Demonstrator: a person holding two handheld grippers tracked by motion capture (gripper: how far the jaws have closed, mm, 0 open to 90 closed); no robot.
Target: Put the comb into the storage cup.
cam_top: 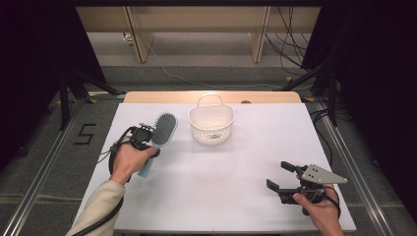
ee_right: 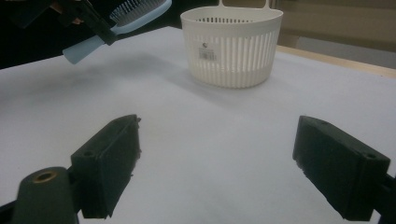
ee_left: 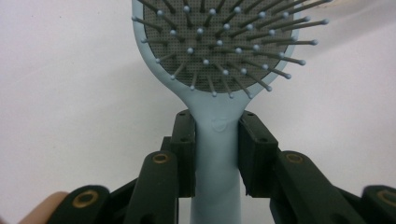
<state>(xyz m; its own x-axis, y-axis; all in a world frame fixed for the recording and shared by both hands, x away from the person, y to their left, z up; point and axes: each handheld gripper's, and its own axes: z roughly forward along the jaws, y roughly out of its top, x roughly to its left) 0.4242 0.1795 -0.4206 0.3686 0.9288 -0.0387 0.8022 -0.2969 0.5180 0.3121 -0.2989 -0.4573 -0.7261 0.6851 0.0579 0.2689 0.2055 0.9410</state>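
White table (cam_top: 221, 187): left gripper (ee_left: 215, 140) jaws clamp hairbrush (ee_left: 219, 60) handle; right gripper (ee_right: 217, 158) jaws spread, holding nothing.

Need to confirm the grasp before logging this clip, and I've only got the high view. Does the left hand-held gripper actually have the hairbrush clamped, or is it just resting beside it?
Observer: Clamped. In the left gripper view the left hand-held gripper has both pads pressed on the neck of the light blue hairbrush, just below the bristle head.
Operator: Is the brush on the table or lifted?
Observer: Lifted. The right gripper view shows it in the air, above the white table.
Operator: Right side holding anything?
Observer: No. The right hand-held gripper has its jaws wide apart with bare table between them.
Operator: Anything on the basket's wall?
Observer: The white basket has a small barcode label.
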